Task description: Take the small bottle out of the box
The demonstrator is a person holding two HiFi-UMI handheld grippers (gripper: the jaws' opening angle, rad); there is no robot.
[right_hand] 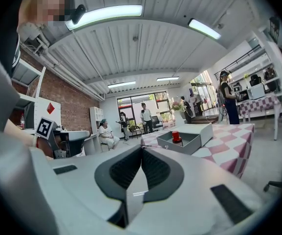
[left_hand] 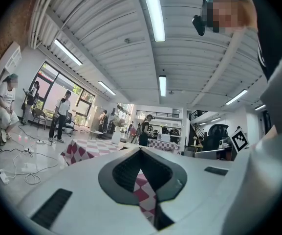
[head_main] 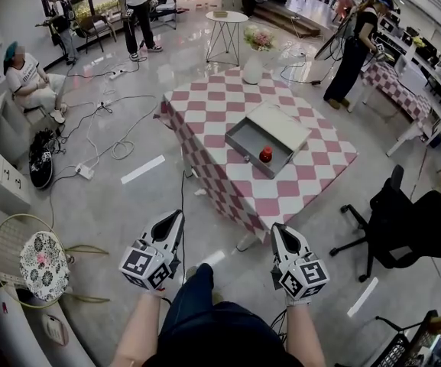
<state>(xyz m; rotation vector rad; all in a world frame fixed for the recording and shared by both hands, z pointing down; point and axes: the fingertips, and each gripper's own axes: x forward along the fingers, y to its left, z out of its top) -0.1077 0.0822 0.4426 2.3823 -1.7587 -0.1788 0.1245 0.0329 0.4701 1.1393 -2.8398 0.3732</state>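
Note:
A small red bottle [head_main: 266,154] stands inside an open grey box [head_main: 244,138] whose lid lies beside it, on a table with a pink-and-white checked cloth [head_main: 205,105]. Both grippers are held low near my body, well short of the table's near corner. My left gripper [head_main: 177,217] points toward the table with its jaws together and nothing in them. My right gripper [head_main: 275,231] is likewise shut and empty. In the right gripper view the bottle [right_hand: 175,136] and box [right_hand: 189,141] sit ahead and to the right of the shut jaws [right_hand: 141,149]. The left gripper view shows its jaws [left_hand: 141,151] closed, with checked cloth [left_hand: 82,150] beyond.
A white vase [head_main: 252,69] stands at the table's far end. A black office chair [head_main: 403,212] is to the right of the table. Cables and a power strip [head_main: 86,171] lie on the floor at left. Several people stand or sit around the room. A second checked table [head_main: 396,82] is at back right.

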